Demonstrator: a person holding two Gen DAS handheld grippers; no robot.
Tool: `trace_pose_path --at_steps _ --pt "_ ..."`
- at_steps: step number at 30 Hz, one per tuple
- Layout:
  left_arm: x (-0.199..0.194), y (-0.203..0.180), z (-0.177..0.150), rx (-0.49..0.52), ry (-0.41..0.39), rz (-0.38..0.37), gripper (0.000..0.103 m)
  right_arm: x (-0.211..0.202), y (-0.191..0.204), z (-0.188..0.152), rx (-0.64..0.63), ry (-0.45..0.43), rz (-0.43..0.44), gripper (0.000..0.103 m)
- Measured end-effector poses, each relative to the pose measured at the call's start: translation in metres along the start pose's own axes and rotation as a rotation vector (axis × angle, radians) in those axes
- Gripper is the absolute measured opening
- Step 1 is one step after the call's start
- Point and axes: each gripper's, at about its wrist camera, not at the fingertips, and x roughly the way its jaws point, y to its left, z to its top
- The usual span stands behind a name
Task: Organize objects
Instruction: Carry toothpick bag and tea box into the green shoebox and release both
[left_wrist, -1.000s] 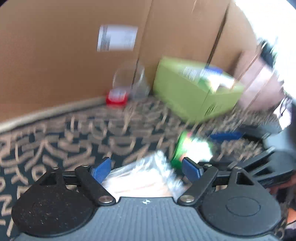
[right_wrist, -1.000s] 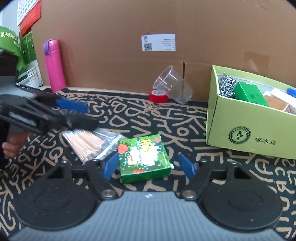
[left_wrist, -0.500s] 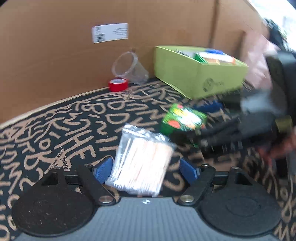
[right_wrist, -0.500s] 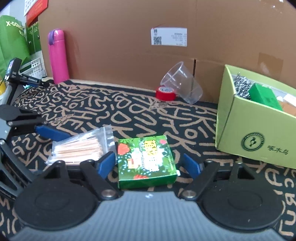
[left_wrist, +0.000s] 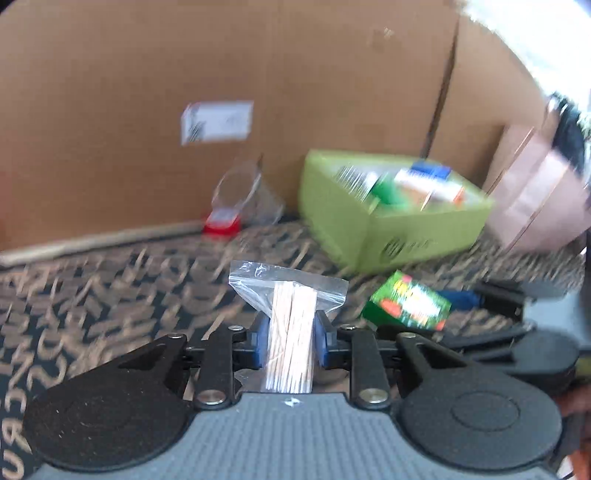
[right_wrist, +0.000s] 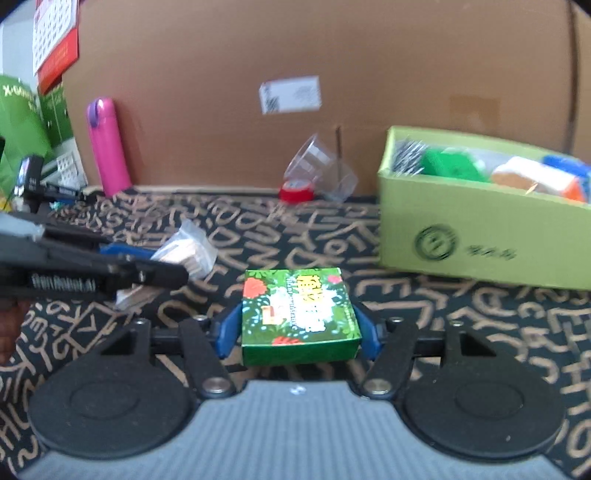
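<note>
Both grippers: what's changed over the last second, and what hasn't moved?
The left gripper has closed on the bag of toothpicks and raised it off the mat. The right gripper has narrowed around the green packet, jaws closing, pads at its sides. The yellow-green box, clear cup, red tape roll and pink bottle stayed put.

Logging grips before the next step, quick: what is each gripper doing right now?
Left gripper: jaws closing on the bag of sticks, pads pressing it.
Right gripper: jaws closing on the green box, pads at its sides.
</note>
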Motion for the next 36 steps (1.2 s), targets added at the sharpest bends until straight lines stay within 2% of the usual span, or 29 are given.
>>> trace_pose_path --at_steps 5,8,13,17,21,28,29,30,31,32,34,36 --pt "0.003 -0.029 0.050 -0.038 -0.084 -0.100 0.026 -0.036 -0.029 0.025 0.017 -0.122 -0.074 0.063" --pt "0.017 -0.051 0.077 -0.036 -0.126 -0.124 0.026 -0.049 -0.048 0.041 0.019 -0.183 -0.140 0.063" --pt "0.065 -0.082 0.110 -0.100 -0.101 -0.183 0.026 -0.059 -0.091 0.064 0.048 -0.242 -0.252 0.063" --pt "0.111 -0.105 0.124 -0.104 -0.078 -0.182 0.026 -0.052 -0.131 0.078 0.085 -0.257 -0.340 0.063" --pt "0.147 -0.114 0.132 -0.121 -0.048 -0.185 0.026 -0.037 -0.164 0.083 0.112 -0.245 -0.392 0.063" --pt "0.180 -0.117 0.138 -0.134 -0.022 -0.185 0.026 -0.005 -0.199 0.082 0.153 -0.209 -0.401 0.063" --pt "0.182 -0.116 0.137 -0.137 -0.029 -0.189 0.030 0.000 -0.201 0.081 0.156 -0.203 -0.399 0.064" --pt "0.183 -0.114 0.135 -0.146 -0.036 -0.208 0.047 0.004 -0.202 0.079 0.151 -0.198 -0.395 0.065" --pt "0.183 -0.111 0.133 -0.160 -0.035 -0.237 0.078 0.008 -0.203 0.076 0.142 -0.195 -0.390 0.073" --pt "0.182 -0.109 0.130 -0.172 -0.039 -0.243 0.087 0.009 -0.203 0.074 0.138 -0.192 -0.390 0.081" --pt "0.173 -0.107 0.122 -0.167 -0.084 -0.217 0.090 0.010 -0.198 0.068 0.135 -0.213 -0.423 0.101" --pt "0.167 -0.108 0.117 -0.127 -0.089 -0.192 0.090 0.006 -0.194 0.063 0.130 -0.224 -0.430 0.103"
